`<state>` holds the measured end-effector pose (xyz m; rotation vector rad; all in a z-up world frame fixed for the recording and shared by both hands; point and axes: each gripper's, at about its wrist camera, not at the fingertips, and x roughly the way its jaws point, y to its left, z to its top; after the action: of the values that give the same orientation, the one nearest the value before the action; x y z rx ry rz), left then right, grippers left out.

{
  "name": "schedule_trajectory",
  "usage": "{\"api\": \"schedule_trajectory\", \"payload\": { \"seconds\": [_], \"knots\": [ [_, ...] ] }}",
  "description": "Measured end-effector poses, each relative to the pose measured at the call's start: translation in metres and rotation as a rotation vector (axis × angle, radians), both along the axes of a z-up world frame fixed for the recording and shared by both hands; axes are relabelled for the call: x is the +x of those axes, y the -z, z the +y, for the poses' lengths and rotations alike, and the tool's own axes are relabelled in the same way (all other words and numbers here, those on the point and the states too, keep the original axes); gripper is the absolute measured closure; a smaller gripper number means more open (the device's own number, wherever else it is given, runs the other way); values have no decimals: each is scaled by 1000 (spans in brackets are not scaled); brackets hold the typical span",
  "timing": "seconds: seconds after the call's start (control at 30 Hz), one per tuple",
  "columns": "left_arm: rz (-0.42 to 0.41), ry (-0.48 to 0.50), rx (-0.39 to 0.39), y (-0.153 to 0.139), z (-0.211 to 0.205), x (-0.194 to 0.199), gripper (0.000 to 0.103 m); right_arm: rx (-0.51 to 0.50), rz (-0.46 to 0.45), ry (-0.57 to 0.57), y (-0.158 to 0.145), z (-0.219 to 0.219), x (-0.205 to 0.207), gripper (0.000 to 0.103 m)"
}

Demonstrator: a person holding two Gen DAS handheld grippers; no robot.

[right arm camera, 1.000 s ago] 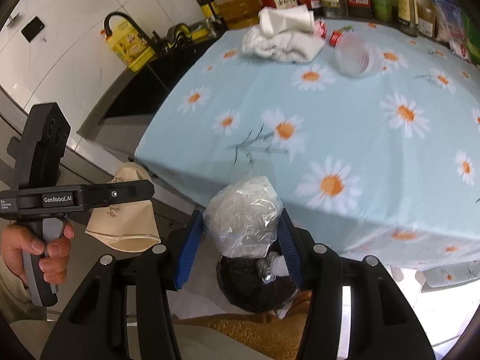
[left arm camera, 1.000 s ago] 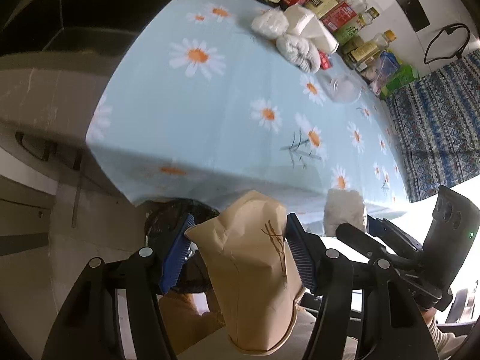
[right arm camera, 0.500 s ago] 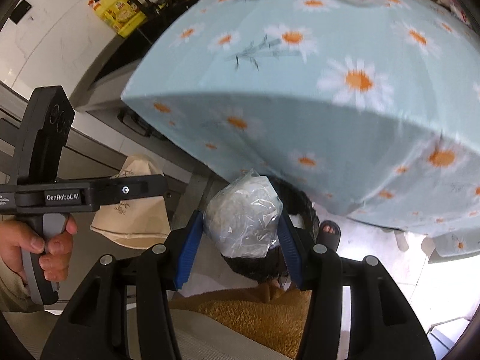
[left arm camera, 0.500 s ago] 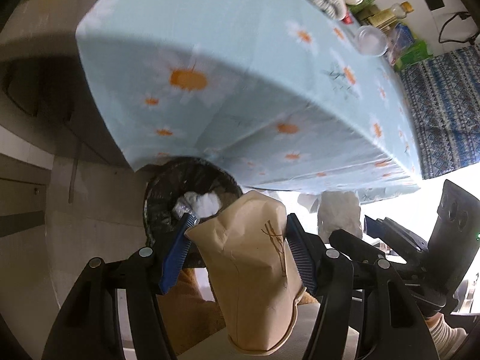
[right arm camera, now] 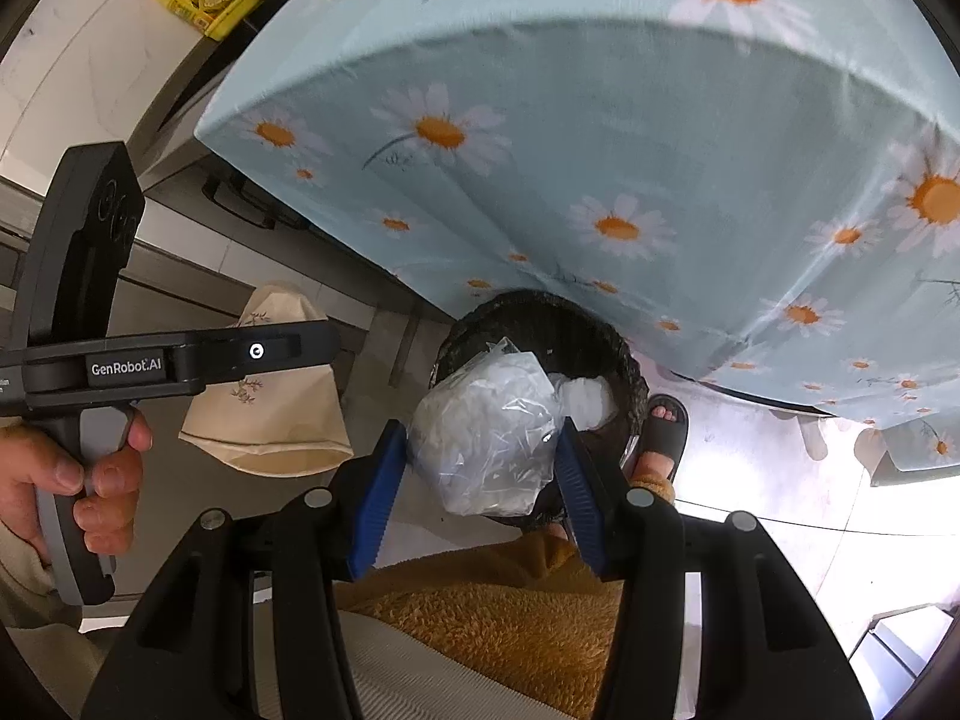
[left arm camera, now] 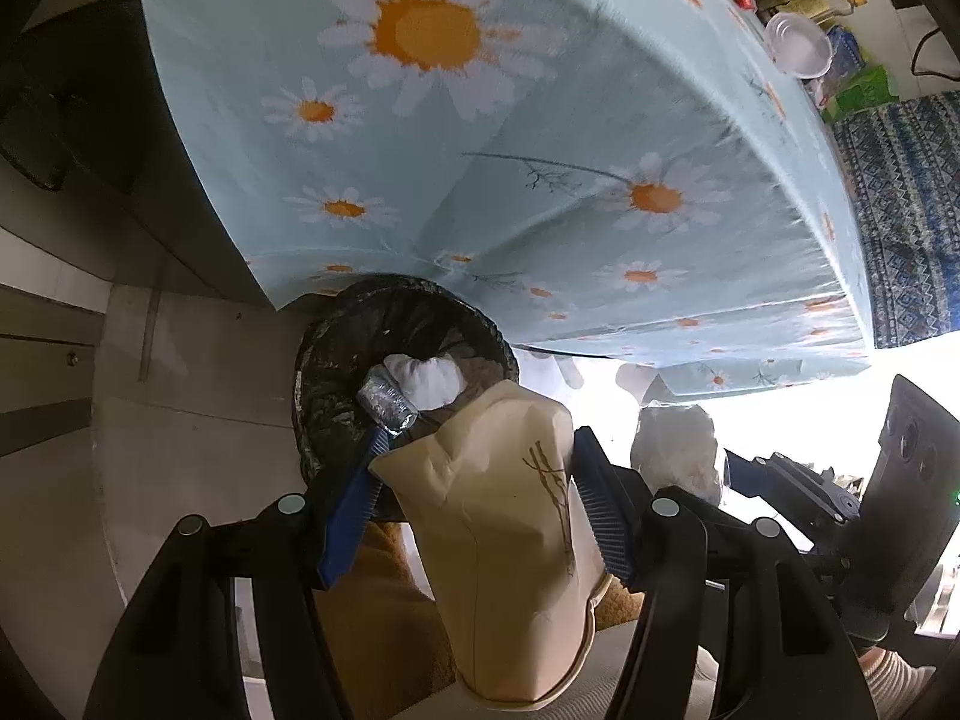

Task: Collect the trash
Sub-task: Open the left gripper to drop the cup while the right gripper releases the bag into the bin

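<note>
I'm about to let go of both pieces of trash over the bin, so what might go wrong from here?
1. The tan paper bag in the left gripper looks nearly as wide as the black bin, so it may catch on the rim.
2. The bin already holds white tissue; the right gripper's clear plastic bag could roll off.
3. A slippered foot stands beside the bin, where strays would land.
</note>
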<state>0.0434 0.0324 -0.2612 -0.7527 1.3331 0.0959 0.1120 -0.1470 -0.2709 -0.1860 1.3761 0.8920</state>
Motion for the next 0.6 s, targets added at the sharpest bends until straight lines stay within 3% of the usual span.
{"api": "schedule_trajectory", "payload": {
  "seconds": [0.27, 0.37, 0.6],
  "knots": [
    [12, -5, -13, 5, -1, 1, 41, -11, 9, -8, 5, -4, -4, 51],
    [26, -21, -14, 7, 2, 1, 33, -15, 20, 2, 6, -3, -1, 40],
    [43, -34, -14, 10, 3, 1, 30, -5, 36, 37, 3, -8, 5, 39]
  ]
}}
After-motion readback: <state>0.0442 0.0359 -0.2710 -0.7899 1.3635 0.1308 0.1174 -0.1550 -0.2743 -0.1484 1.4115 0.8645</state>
